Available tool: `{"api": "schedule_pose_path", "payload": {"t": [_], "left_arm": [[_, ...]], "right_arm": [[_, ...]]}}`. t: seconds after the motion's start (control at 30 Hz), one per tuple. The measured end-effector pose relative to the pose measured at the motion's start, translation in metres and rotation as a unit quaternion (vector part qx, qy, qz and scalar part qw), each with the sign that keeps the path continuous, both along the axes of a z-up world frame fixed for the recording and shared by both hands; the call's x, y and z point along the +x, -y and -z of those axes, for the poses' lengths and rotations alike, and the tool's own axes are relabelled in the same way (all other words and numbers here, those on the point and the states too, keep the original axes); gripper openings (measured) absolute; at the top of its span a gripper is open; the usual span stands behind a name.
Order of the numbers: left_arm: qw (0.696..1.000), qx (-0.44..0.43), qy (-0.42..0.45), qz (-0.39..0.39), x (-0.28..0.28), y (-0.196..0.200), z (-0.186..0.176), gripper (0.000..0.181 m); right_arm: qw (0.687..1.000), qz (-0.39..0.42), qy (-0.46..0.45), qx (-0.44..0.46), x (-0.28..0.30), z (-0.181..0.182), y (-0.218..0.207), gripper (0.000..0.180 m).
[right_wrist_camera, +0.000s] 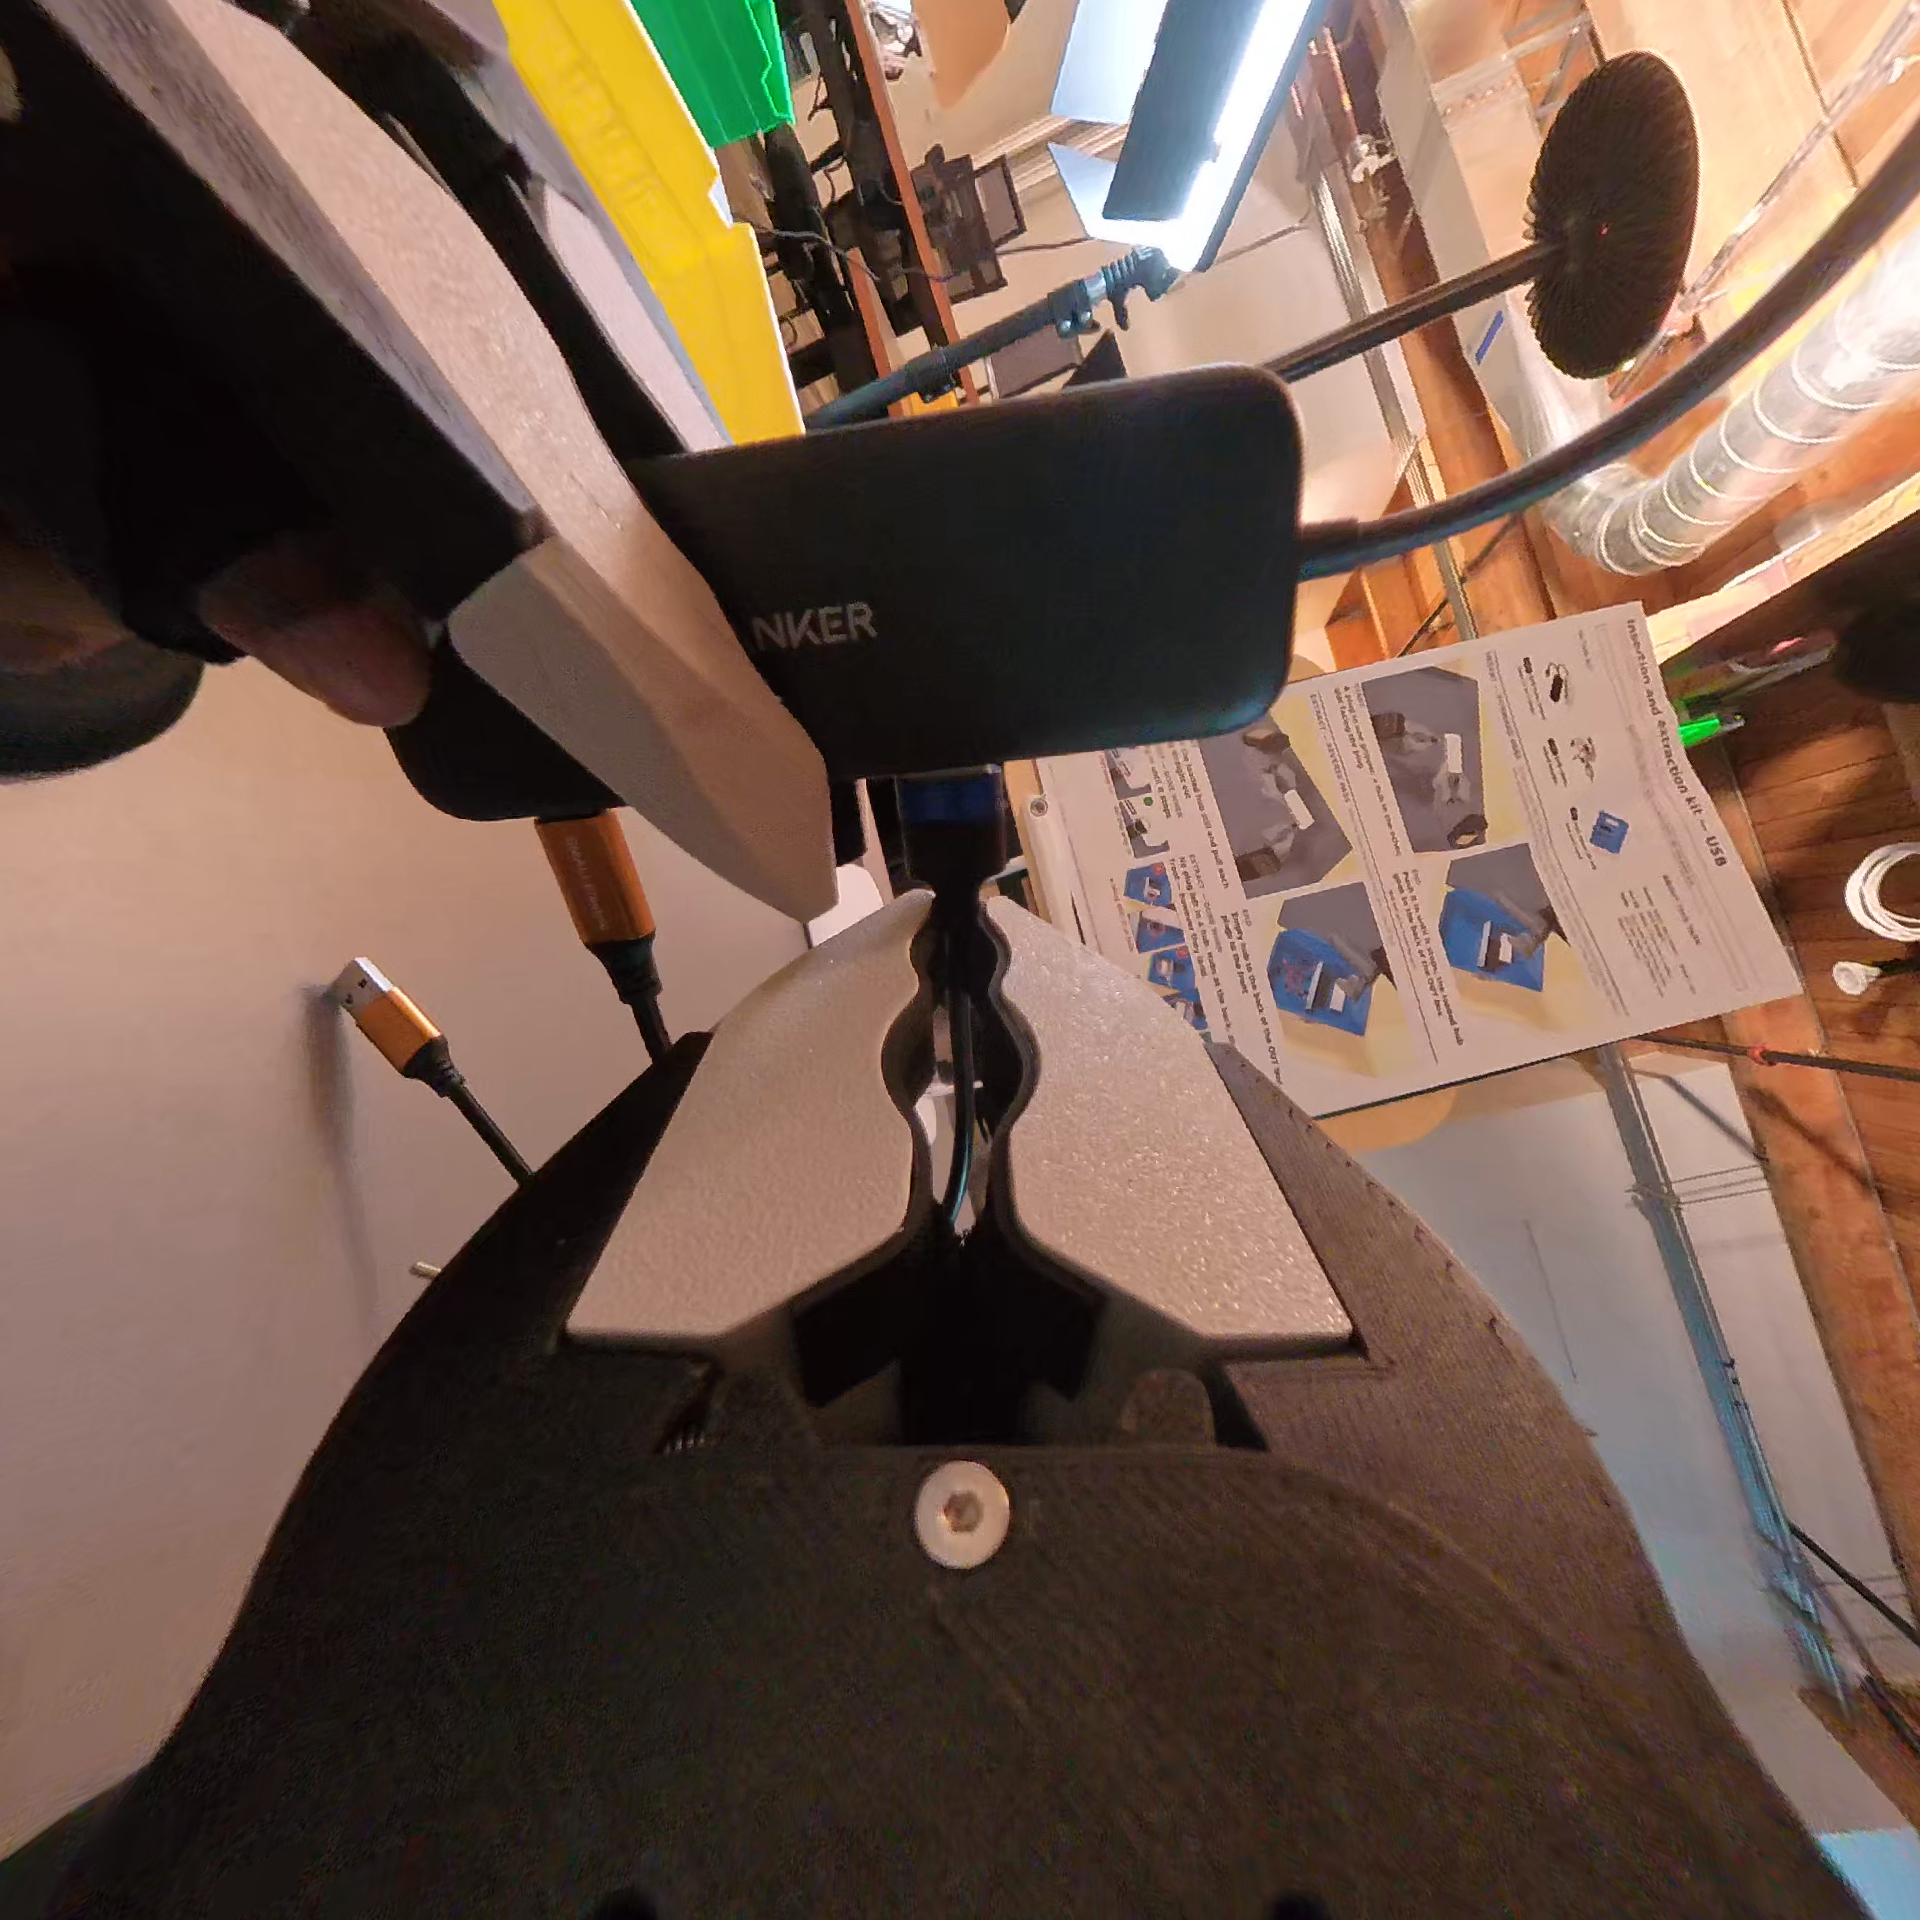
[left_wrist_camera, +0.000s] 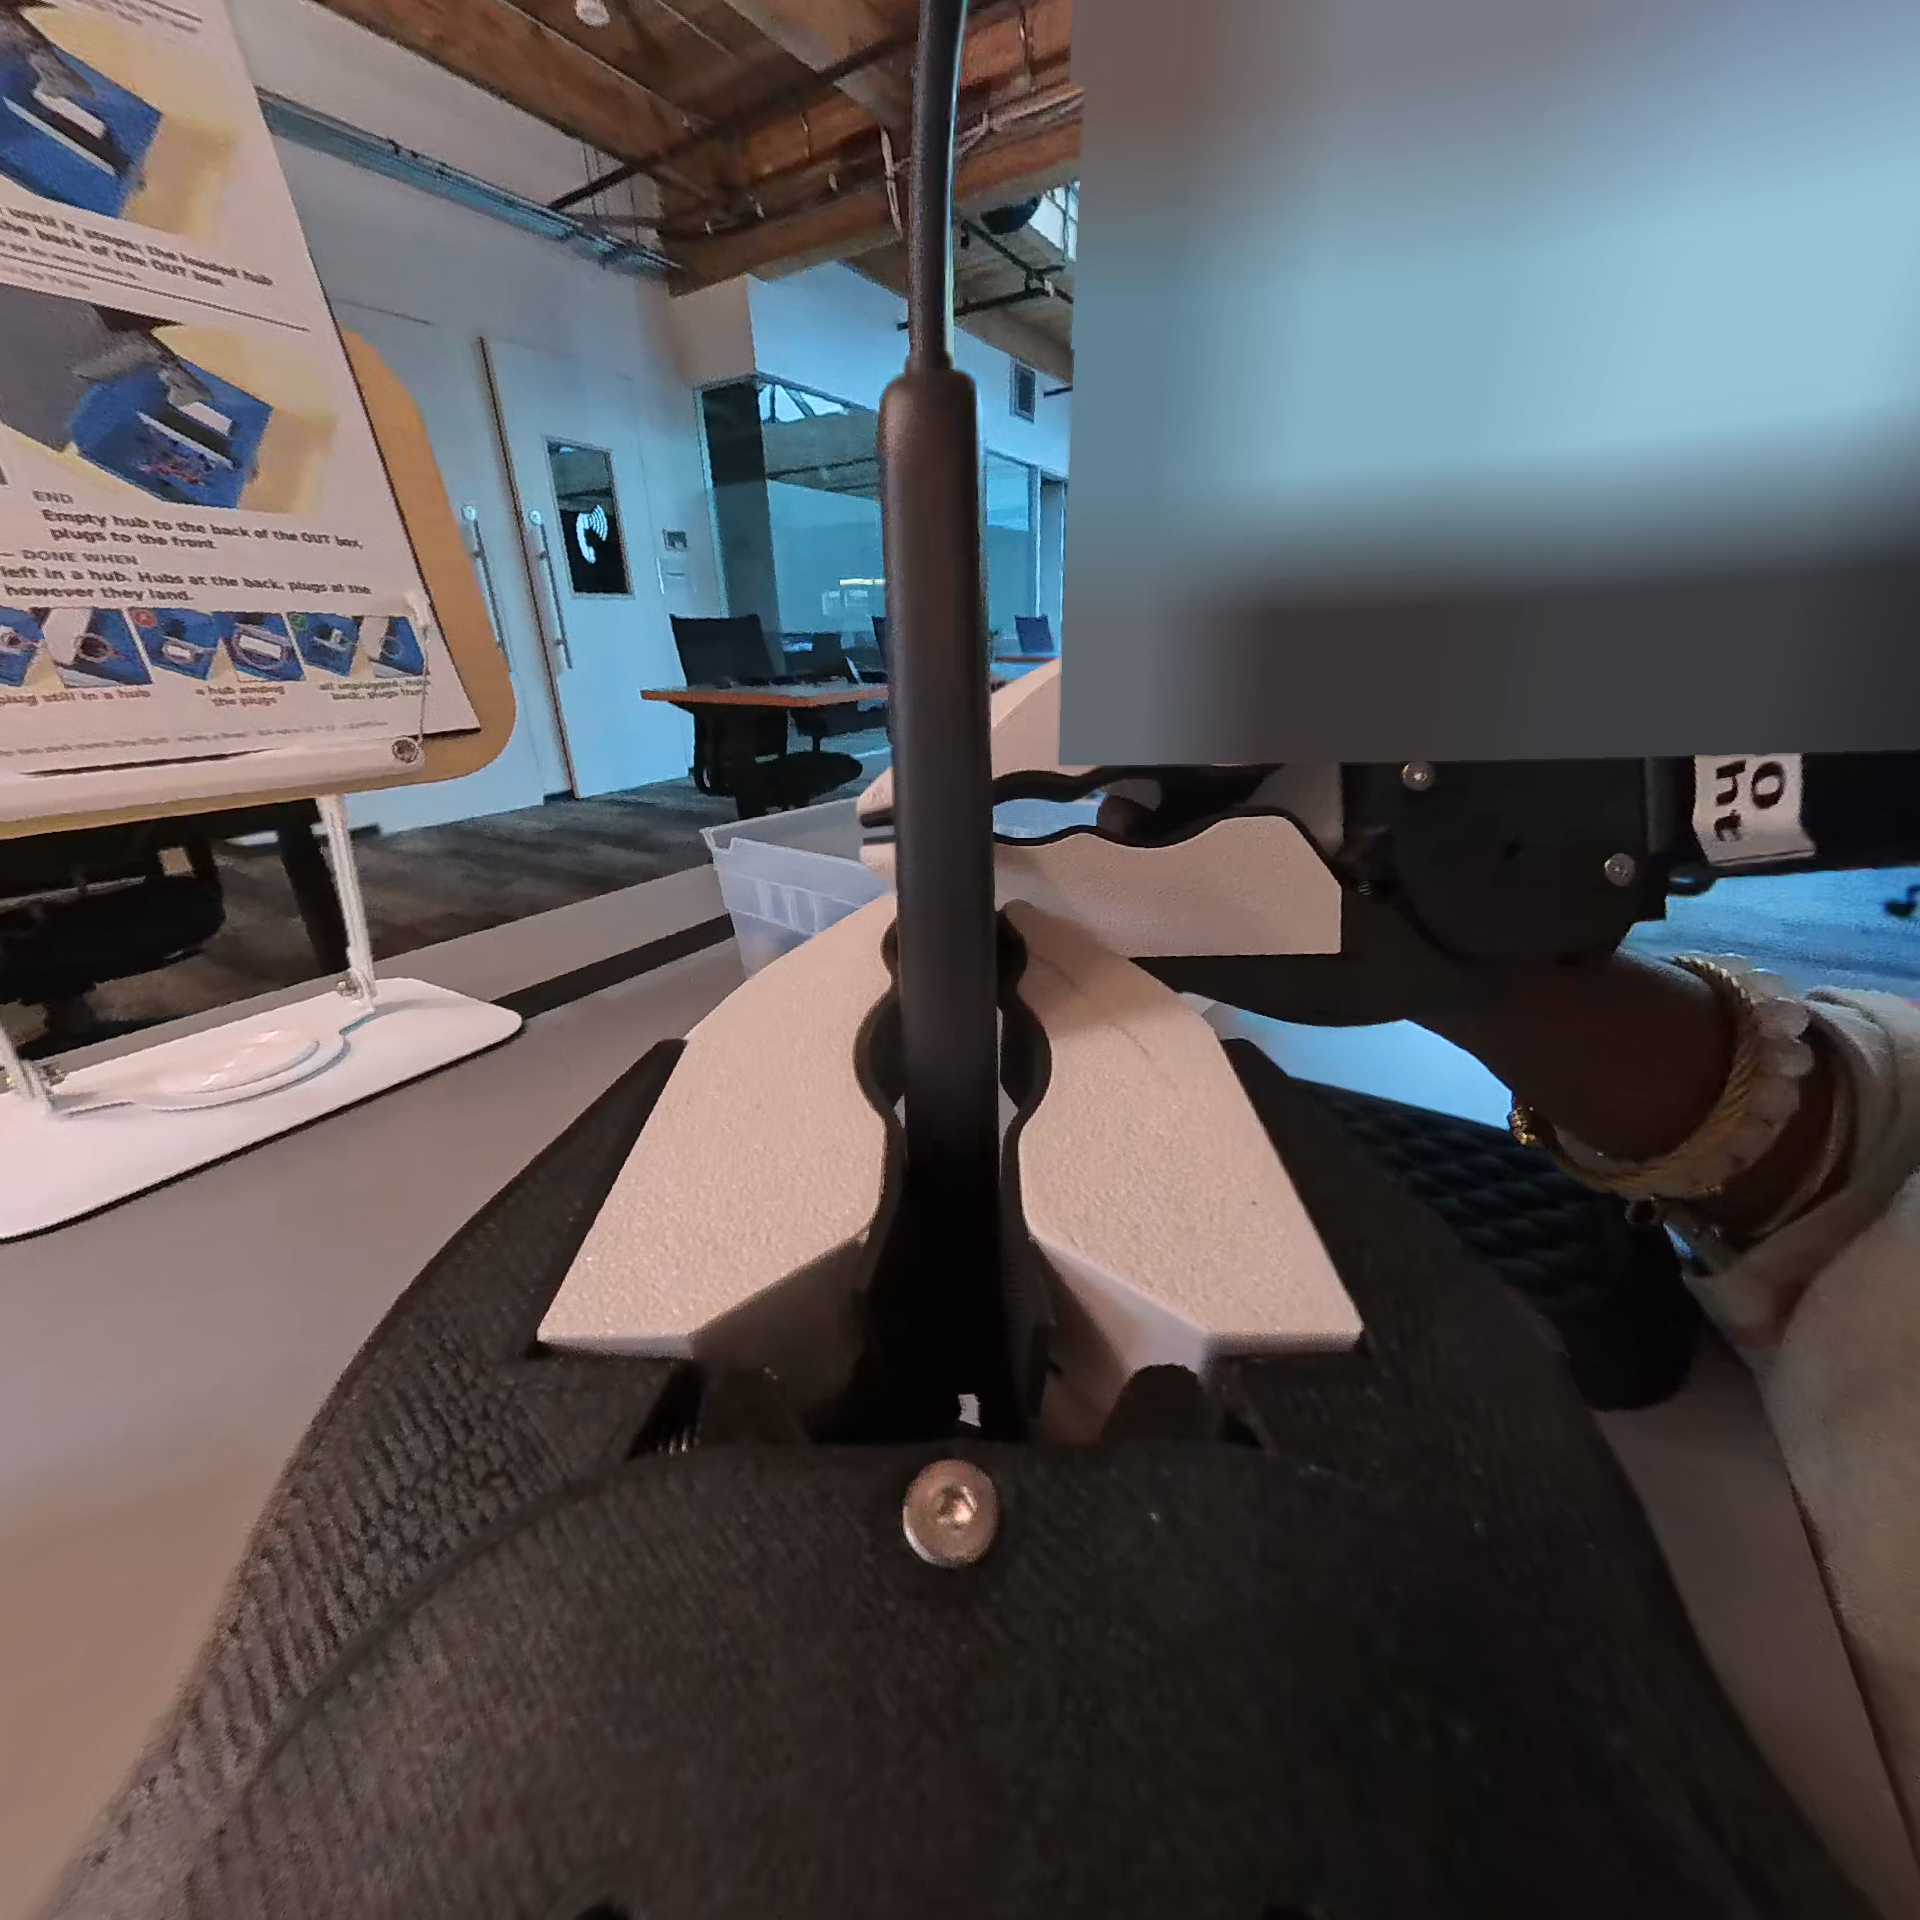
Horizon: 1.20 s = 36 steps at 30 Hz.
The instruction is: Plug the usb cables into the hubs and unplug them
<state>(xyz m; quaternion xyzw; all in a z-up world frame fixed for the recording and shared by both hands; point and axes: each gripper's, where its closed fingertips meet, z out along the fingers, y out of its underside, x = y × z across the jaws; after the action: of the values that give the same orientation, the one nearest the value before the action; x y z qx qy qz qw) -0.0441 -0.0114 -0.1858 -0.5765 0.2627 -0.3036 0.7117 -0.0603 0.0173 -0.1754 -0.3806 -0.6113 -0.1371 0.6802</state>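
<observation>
Black hub (right_wrist_camera: 987, 582) pinched in left gripper (left_wrist_camera: 945, 956), right gripper (right_wrist_camera: 956, 914) clamping black plug (right_wrist_camera: 951, 842), orange plug (right_wrist_camera: 390, 1013) beside, instruction sheet (right_wrist_camera: 1455, 852) behind.

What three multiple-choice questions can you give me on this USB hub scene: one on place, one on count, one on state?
1. The hub sits: A between the left gripper fingers, B flat on the table, C in a bin.
2. Orange plugs in view: A one, B two, C four.
3. The right gripper fingers are: A wide open, B shut on the black cable, C shut on an orange plug.

A: they clamp its edge. B: one at the hub, one loose. B: they pinch it below the hub.
</observation>
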Motion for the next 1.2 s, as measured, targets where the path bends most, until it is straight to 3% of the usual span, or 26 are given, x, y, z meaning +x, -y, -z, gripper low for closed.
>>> {"api": "schedule_pose_path", "payload": {"t": [0.1, 0.13, 0.17, 0.2, 0.27, 0.37, 0.57, 0.7, 0.87, 1.03, 1.1, 1.2], "left_arm": [[1.000, 0.010, 0.015, -0.003, -0.003, 0.000, -0.001, 0.011], [0.998, 0.033, 0.050, -0.010, -0.011, 0.003, -0.010, 0.012], [0.985, 0.075, 0.153, -0.011, -0.041, 0.014, -0.039, 0.012], [0.979, 0.063, 0.192, -0.031, -0.074, 0.014, -0.053, 0.012], [0.982, 0.088, 0.139, -0.097, -0.112, 0.014, -0.063, 0.012], [0.987, 0.097, 0.105, -0.076, -0.102, 0.016, -0.071, 0.012], [0.989, 0.084, 0.124, -0.019, -0.079, 0.017, -0.072, 0.013], [0.987, 0.080, 0.140, -0.014, -0.079, 0.020, -0.070, 0.013], [0.987, 0.066, 0.150, -0.006, -0.076, 0.017, -0.066, 0.013], [0.986, 0.052, 0.161, -0.004, -0.075, 0.013, -0.063, 0.013], [0.985, 0.045, 0.170, -0.002, -0.076, 0.011, -0.062, 0.013], [0.983, 0.035, 0.178, -0.001, -0.076, 0.008, -0.059, 0.013]], "right_arm": [[1.000, -0.002, -0.001, -0.010, -0.001, 0.002, 0.000, 0.004], [0.997, 0.069, 0.024, -0.019, 0.015, 0.010, -0.019, 0.004], [0.984, 0.161, 0.066, -0.033, 0.050, 0.028, -0.051, 0.004], [0.983, 0.169, 0.051, -0.054, 0.076, 0.037, -0.062, 0.004], [0.991, 0.103, -0.059, -0.062, 0.086, -0.002, -0.041, 0.003], [0.988, 0.053, -0.138, -0.046, 0.088, -0.054, -0.025, 0.004], [0.964, 0.013, -0.255, -0.081, 0.126, -0.099, -0.037, 0.004], [0.963, 0.057, -0.259, -0.053, 0.158, -0.115, -0.050, 0.004], [0.958, 0.134, -0.238, -0.086, 0.197, -0.077, -0.094, 0.005], [0.949, 0.190, -0.170, -0.187, 0.218, -0.001, -0.123, 0.005], [0.934, 0.224, -0.121, -0.252, 0.227, 0.031, -0.131, 0.005], [0.884, 0.264, -0.073, -0.379, 0.237, 0.071, -0.134, 0.005]]}}
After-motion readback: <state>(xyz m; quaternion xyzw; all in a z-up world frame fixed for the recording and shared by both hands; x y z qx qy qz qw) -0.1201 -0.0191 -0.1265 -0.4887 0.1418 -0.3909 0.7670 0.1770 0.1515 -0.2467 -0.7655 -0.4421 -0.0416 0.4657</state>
